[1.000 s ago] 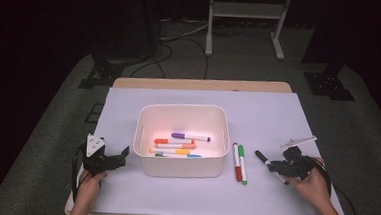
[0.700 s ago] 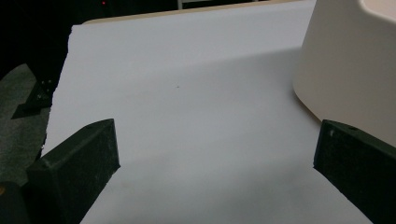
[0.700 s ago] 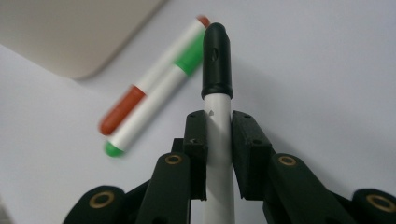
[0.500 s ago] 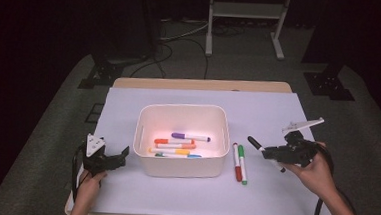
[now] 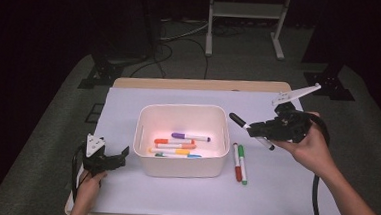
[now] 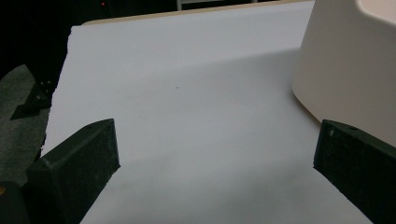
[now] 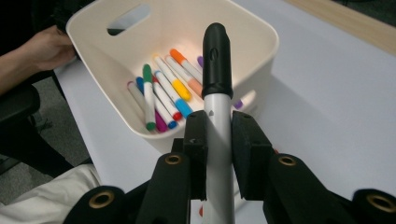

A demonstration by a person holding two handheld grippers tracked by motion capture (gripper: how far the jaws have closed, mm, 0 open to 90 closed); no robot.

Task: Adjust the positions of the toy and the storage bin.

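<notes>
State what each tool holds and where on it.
Right tool grips the black-capped marker by its white barrel, below the cap. Left tool is open, empty.

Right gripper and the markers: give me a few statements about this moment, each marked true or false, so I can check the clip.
1. The right gripper is shut on a black-capped marker. True.
2. The black-capped marker already lies inside the white bin. False: it is held in the air to the right of the bin, cap pointing toward it.
3. Two markers, the red marker and the green marker, lie on the table right of the bin. True.
4. The left gripper grips the bin's rim. False: its jaws stand open on the white table cover, beside the bin's wall.
5. The bin is empty. False: several coloured markers lie in it.
</notes>
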